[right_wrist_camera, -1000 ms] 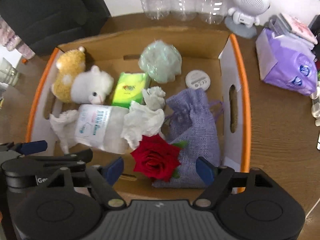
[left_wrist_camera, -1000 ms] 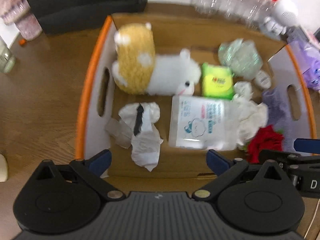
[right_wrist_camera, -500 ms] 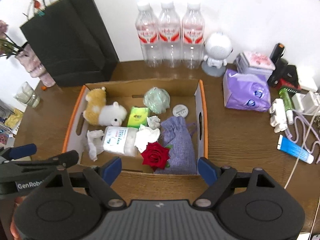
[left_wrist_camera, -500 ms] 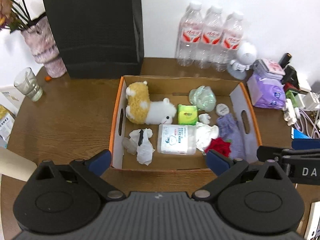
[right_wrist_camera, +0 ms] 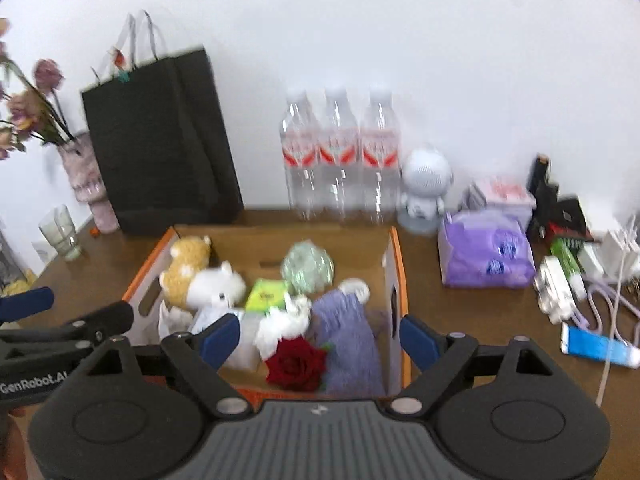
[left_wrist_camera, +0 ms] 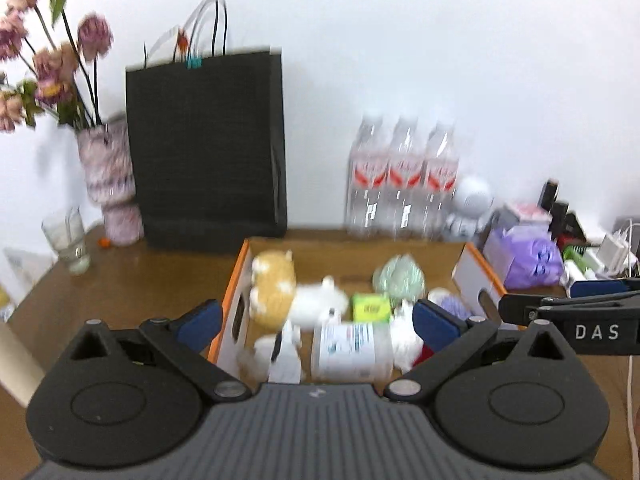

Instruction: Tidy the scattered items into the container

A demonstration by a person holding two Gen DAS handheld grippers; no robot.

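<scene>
Evidently, the tidying was judged to be at its end: the cardboard box (right_wrist_camera: pixel 394 268) was seen holding the plush toy (right_wrist_camera: pixel 200 280), the red rose (right_wrist_camera: pixel 296 364) and the purple pouch (right_wrist_camera: pixel 348 332). The left gripper (left_wrist_camera: pixel 316 322) and the right gripper (right_wrist_camera: pixel 320 338) were held above the box's near edge, jaws apart and empty. If more tidying was wanted, a loose item beside the box would have to be chosen.

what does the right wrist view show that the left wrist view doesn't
Only the right wrist view shows the blue tube on the table and the whole red rose. Only the left wrist view shows the crumpled paper with a black strip. Both show the cardboard box, plush toy, three water bottles and black bag.
</scene>
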